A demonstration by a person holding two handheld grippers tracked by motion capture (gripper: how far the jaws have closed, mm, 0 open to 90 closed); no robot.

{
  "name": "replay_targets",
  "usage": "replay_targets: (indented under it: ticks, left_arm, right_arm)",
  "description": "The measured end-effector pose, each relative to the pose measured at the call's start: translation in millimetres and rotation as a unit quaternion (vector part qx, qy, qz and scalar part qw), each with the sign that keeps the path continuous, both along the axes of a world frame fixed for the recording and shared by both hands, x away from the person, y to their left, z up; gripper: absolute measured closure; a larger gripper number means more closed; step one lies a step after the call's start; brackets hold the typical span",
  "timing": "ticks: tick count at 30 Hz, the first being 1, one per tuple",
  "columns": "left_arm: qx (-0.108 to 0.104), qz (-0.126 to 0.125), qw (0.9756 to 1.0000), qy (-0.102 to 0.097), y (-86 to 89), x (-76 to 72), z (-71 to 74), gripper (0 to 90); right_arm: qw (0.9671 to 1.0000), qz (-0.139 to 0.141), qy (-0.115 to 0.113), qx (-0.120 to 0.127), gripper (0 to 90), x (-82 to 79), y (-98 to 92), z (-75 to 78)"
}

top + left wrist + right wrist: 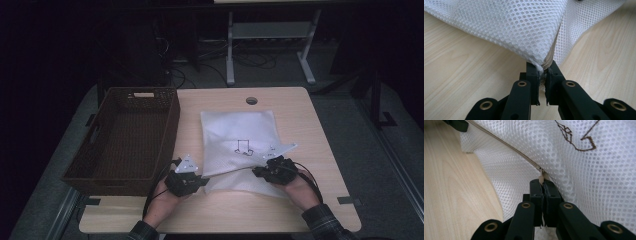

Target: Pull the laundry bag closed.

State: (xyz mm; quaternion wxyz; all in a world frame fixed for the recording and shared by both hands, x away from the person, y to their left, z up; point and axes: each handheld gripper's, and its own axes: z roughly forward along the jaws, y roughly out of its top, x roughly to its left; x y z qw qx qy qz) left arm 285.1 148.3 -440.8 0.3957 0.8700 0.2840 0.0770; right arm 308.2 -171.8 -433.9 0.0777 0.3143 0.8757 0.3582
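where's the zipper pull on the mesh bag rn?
In the right gripper view the zipper pull sits pinched in the right tool, on the mesh bag seam.

The high view looks forward and down from above the person's side of the table (pixel 300 120), far enough off to take in the white mesh bag (pixel 235 130) whole. The left gripper view sits close behind its jaws, facing the bag's (pixel 519 27) near corner just above the tabletop. The right gripper view looks along the bag's (pixel 604 182) zipper edge at close range. All three share that bag.
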Motion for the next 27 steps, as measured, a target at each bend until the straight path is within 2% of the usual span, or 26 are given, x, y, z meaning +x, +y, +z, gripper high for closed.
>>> replay_targets:
  ticks: [27]
  left_arm:
    - [0.000, -0.001, 1.0000, 0.003, 0.8, 0.1, -0.2, 82.8]
  right_arm:
    - [0.9997, -0.025, 0.003, 0.003, 86.4, -4.0, -28.1, -0.7]
